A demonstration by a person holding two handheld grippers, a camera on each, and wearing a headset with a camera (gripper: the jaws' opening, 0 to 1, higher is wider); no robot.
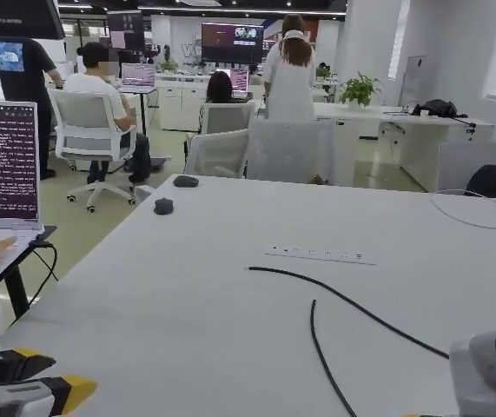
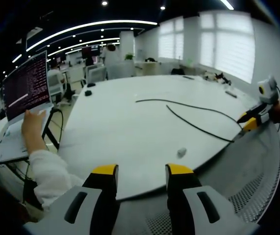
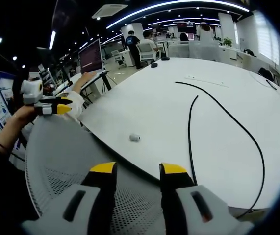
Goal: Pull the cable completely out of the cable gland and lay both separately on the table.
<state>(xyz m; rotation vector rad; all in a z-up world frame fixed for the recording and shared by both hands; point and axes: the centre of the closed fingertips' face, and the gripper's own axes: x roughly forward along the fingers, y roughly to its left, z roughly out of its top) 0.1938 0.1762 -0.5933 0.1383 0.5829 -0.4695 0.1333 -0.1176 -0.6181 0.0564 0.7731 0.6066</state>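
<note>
A long black cable (image 1: 352, 304) lies loose in a hairpin curve on the white table (image 1: 187, 304); it also runs across the left gripper view (image 2: 189, 105) and the right gripper view (image 3: 191, 117). A small pale cable gland (image 2: 181, 152) lies by itself near the table's front edge, apart from the cable, and appears again in the right gripper view (image 3: 134, 138). My left gripper (image 2: 142, 171) is open and holds nothing, hovering off the table's edge (image 1: 56, 372). My right gripper (image 3: 137, 169) is open too, with nothing between its yellow-tipped jaws, at the lower right (image 1: 491, 369).
A laptop (image 1: 3, 165) with a hand on it stands at the left. Two dark mice (image 1: 163, 206) (image 1: 185, 181) sit at the table's far side, with a white strip (image 1: 317, 254) mid-table. Office chairs (image 1: 217, 152) and people stand beyond.
</note>
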